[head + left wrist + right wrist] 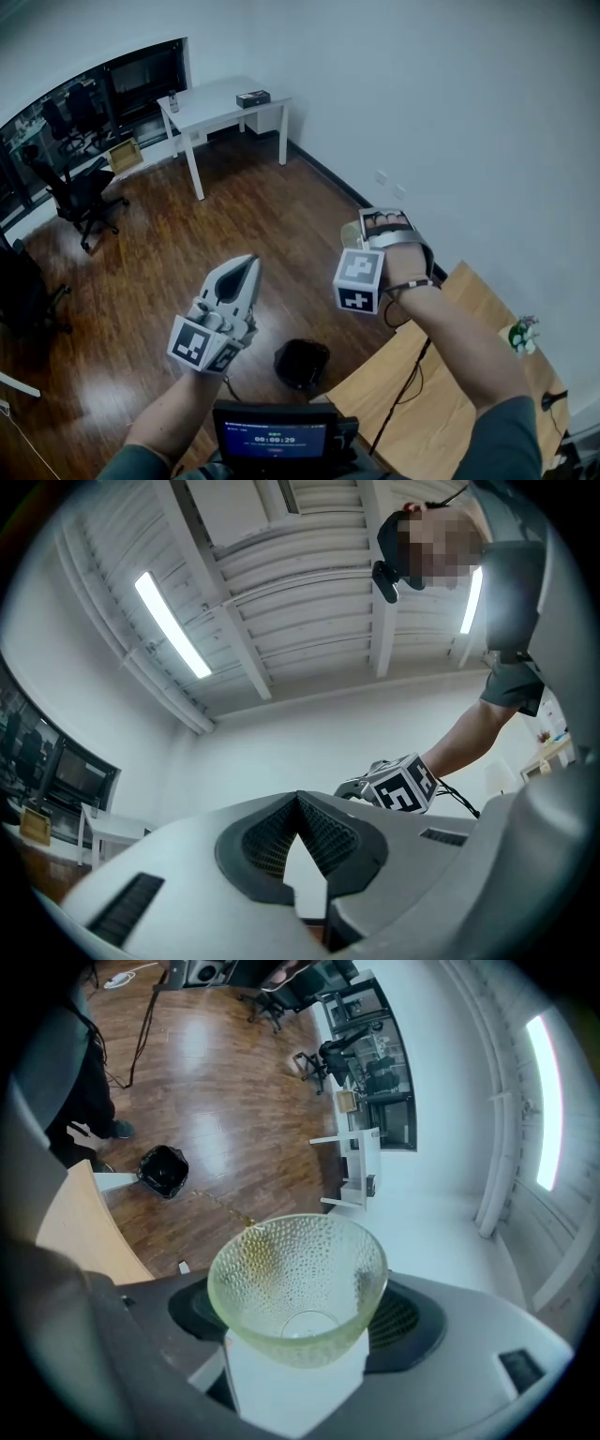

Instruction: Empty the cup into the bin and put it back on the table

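Note:
A clear dimpled glass cup sits between the jaws of my right gripper, which is shut on it. The cup's mouth faces out along the jaws and I see nothing inside. In the head view the right gripper is raised with the cup at its left side, above the wooden table's near corner. The black bin stands on the floor below, between both hands; it also shows as the bin in the right gripper view. My left gripper is shut and empty, its pads meeting at the tips.
A white desk with a small box stands at the back wall, and office chairs stand at the left. A small plant and a black cable lie on the wooden table. A screen device hangs below my chest.

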A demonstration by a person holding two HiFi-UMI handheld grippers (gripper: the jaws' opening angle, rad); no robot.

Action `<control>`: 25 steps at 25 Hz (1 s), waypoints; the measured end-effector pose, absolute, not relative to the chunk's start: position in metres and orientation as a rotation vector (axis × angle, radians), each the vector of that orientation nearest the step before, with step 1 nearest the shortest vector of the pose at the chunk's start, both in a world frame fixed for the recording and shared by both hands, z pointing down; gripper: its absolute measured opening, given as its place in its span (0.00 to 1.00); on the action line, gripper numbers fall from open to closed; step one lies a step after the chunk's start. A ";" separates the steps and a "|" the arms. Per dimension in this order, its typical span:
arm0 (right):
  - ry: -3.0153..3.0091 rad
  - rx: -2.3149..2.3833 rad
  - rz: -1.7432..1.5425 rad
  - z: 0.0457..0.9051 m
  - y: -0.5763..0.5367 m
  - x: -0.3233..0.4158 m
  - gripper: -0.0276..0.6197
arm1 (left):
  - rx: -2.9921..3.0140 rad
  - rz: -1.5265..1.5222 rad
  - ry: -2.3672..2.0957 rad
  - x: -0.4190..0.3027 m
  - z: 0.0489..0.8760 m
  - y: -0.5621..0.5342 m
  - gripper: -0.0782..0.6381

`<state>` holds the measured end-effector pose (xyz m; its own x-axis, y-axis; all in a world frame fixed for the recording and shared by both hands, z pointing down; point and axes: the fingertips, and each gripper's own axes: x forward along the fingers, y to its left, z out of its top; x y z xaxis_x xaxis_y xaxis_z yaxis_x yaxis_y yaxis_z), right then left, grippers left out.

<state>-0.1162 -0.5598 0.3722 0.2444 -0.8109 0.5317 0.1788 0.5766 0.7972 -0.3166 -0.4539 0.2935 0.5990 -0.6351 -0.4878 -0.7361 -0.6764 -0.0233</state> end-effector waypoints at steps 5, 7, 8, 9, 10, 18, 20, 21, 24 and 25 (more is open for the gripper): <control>-1.085 0.673 -0.797 0.366 -0.563 -0.119 0.66 | -2.599 0.678 1.131 -0.319 0.292 -0.456 0.10; -1.086 0.679 -0.803 0.363 -0.564 -0.120 0.66 | -2.610 0.669 1.132 -0.319 0.294 -0.457 0.10; -1.086 0.682 -0.806 0.361 -0.565 -0.120 0.66 | -2.612 0.663 1.133 -0.319 0.295 -0.458 0.10; -1.084 0.684 -0.810 0.360 -0.565 -0.121 0.66 | -2.613 0.658 1.133 -0.319 0.296 -0.459 0.10; -1.080 0.684 -0.815 0.360 -0.565 -0.121 0.66 | -2.614 0.653 1.132 -0.320 0.297 -0.459 0.10; -1.044 0.679 -0.845 0.353 -0.564 -0.124 0.66 | -2.610 0.658 1.119 -0.323 0.295 -0.457 0.10; -1.035 0.679 -0.856 0.351 -0.563 -0.124 0.66 | -2.611 0.653 1.120 -0.323 0.295 -0.456 0.10; -1.032 0.679 -0.861 0.349 -0.563 -0.125 0.66 | -2.612 0.649 1.122 -0.323 0.296 -0.457 0.10; -1.027 0.679 -0.874 0.347 -0.564 -0.127 0.66 | -2.613 0.653 1.126 -0.324 0.297 -0.457 0.10; -1.025 0.678 -0.876 0.347 -0.563 -0.128 0.66 | -2.612 0.657 1.124 -0.324 0.297 -0.457 0.10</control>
<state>-0.1275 -0.5632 0.3466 0.2507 -0.8659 0.4329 0.2928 0.4941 0.8186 -0.3239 -0.4566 0.2967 0.6070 -0.6310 -0.4830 -0.7305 -0.6824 -0.0265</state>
